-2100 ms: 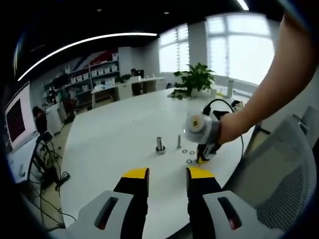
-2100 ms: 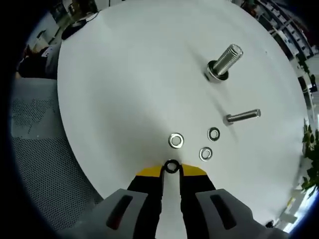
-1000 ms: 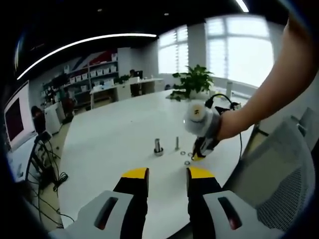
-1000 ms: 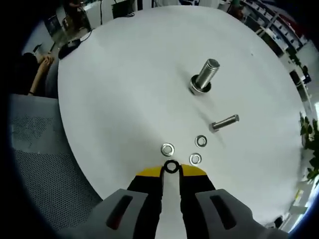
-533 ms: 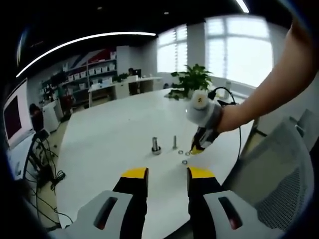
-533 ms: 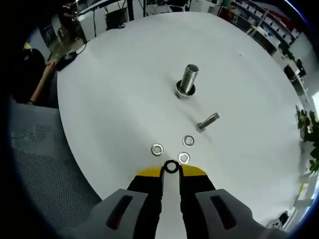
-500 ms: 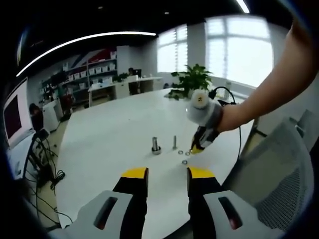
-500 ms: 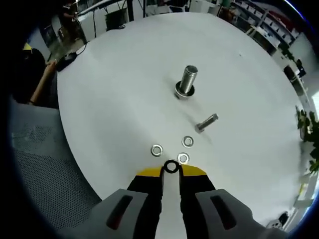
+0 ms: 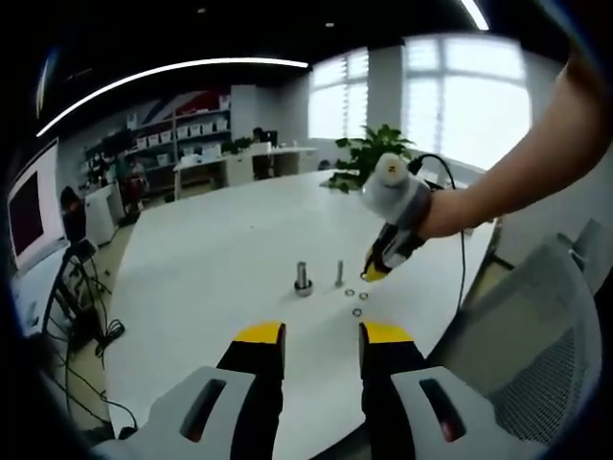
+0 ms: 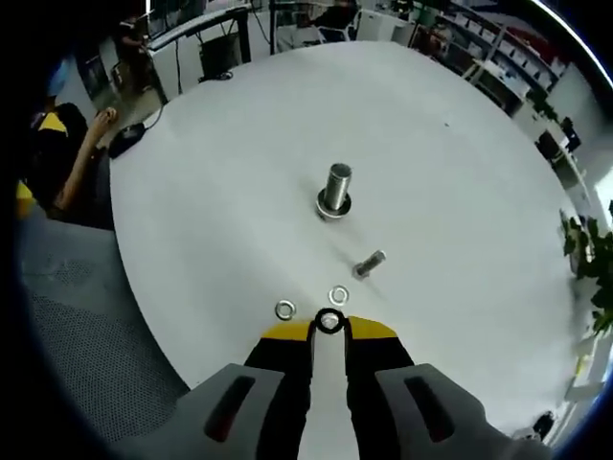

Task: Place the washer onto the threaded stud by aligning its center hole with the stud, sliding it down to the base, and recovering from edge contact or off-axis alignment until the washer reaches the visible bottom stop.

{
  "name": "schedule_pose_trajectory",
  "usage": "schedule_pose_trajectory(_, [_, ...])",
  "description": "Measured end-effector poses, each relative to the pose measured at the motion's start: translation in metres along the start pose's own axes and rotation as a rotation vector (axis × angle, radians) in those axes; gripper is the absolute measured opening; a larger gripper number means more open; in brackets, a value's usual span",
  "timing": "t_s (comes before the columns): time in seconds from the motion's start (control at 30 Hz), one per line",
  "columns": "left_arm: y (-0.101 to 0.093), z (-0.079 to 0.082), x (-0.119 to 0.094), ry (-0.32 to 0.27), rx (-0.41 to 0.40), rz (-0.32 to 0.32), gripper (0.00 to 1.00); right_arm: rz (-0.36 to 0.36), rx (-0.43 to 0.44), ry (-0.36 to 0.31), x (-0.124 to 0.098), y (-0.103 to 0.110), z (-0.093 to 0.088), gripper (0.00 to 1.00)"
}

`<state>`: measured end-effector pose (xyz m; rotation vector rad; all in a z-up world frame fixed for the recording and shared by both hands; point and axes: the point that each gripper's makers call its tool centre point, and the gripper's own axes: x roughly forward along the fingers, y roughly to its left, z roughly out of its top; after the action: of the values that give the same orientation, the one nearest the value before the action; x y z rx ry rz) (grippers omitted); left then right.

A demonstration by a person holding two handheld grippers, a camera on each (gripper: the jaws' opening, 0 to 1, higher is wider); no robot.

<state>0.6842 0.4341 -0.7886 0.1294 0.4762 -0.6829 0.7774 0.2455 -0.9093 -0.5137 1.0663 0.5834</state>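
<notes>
The thick threaded stud (image 10: 335,190) stands upright near the middle of the round white table (image 10: 230,182), with a ring at its base. My right gripper (image 10: 329,326) hovers above the near edge, shut on a small dark washer (image 10: 329,321) held between its yellow tips. In the left gripper view the stud (image 9: 304,279) stands just left of a thinner bolt (image 9: 339,272), and the right gripper (image 9: 375,271) hangs over them from a person's hand. My left gripper (image 9: 322,335) is low in front, open and holding nothing.
A thinner bolt (image 10: 369,263) stands between the stud and two loose washers (image 10: 285,310) (image 10: 338,295). A grey mesh chair (image 9: 546,335) is at the table's right edge. A potted plant (image 9: 375,153) stands at the far side. A seated person (image 10: 67,153) is beyond the table.
The right gripper has lifted higher off the table with the washer and drifted toward the stud; studs and loose washers look smaller. The left gripper has barely moved.
</notes>
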Motion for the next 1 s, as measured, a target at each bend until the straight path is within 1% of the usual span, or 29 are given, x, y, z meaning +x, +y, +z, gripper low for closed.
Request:
schedule_pose_trajectory(0.2, [-0.002, -0.001, 0.001, 0.005, 0.012, -0.005, 0.29, -0.005, 0.004, -0.028, -0.009, -0.005, 0.006, 0.14])
schedule_pose_trajectory(0.33, [-0.001, -0.001, 0.000, 0.006, 0.002, -0.001, 0.29, -0.012, 0.001, -0.038, -0.014, -0.009, 0.009, 0.14])
schedule_pose_trajectory(0.6, [-0.002, -0.001, 0.001, 0.008, 0.003, -0.008, 0.29, -0.040, -0.008, -0.079, -0.030, -0.025, 0.019, 0.14])
schedule_pose_trajectory(0.73, [-0.002, -0.001, 0.001, 0.009, 0.001, -0.011, 0.29, -0.054, 0.001, -0.092, -0.038, -0.036, 0.021, 0.14])
schedule_pose_trajectory(0.8, [-0.002, -0.002, 0.002, 0.013, -0.001, -0.013, 0.29, -0.062, 0.012, -0.110, -0.042, -0.040, 0.024, 0.14])
schedule_pose_trajectory(1.0, [-0.002, -0.003, 0.002, 0.019, 0.002, -0.014, 0.29, -0.073, 0.006, -0.112, -0.044, -0.051, 0.027, 0.14])
